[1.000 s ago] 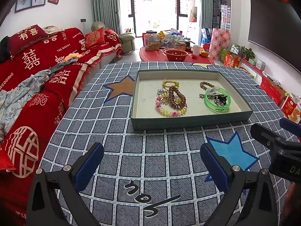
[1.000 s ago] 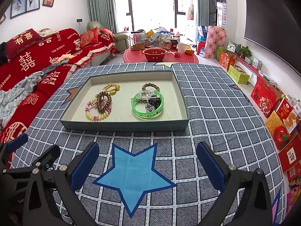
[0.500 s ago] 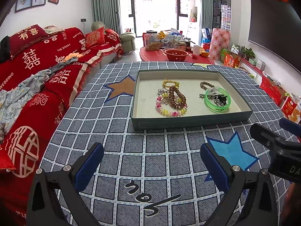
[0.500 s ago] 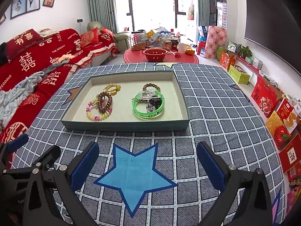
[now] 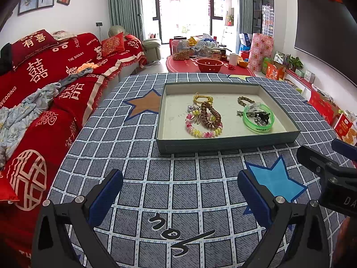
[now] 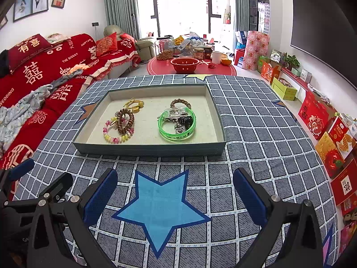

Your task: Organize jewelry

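- While both claws, left gripper [image 5: 179, 192] and right gripper [image 6: 175, 189], gape empty short of tray [image 6: 147, 149]: all jewelry inside.
- Bracelets [image 6: 121, 126] overlapping; bangle [image 6: 177, 124] ringing charms.
- Fits sorted or pending alike.

Both wrist cameras sit low over the checked tablecloth [image 5: 133, 138], looking forward along their open fingers toward the balcony window. The left view stands left of the right one. Both share the jewelry tray [image 5: 225, 144] [image 6: 147, 149], near ahead.
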Motion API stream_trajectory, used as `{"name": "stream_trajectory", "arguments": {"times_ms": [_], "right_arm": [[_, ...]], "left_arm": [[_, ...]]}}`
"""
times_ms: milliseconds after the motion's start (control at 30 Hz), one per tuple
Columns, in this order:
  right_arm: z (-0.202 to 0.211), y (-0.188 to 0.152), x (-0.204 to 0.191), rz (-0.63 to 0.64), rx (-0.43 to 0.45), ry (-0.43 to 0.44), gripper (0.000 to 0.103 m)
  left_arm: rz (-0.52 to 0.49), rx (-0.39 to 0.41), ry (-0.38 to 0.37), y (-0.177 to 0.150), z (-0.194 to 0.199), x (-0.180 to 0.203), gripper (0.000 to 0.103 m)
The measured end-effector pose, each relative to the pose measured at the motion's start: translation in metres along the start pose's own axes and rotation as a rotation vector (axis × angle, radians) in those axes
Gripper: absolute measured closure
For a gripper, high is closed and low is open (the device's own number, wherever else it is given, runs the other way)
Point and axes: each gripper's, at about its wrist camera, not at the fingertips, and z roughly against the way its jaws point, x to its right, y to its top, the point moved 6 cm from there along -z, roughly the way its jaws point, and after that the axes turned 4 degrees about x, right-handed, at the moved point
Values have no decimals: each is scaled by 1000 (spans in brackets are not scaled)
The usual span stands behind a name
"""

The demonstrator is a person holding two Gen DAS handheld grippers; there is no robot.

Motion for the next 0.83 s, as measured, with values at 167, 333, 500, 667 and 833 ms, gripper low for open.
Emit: {"name": "stream_trajectory", "arguments": {"times_ms": [167,333,500,667,833], "right_arm": [[0,0,0,0,0,1,0],[0,0,0,-1,1,1,0],[0,0,0,0,1,1,0],[0,0,0,-1,1,0,0],[0,-1,0,-1,1,2,0]], "left_arm": [[1,0,0,0,0,0,0],[0,1,1,0,0,0,0],[-1,-1,-1,0,0,0,0],[-1,1,4,-1,2,-1,0],[-9,13,-3,-1,5,-1,0]]}}
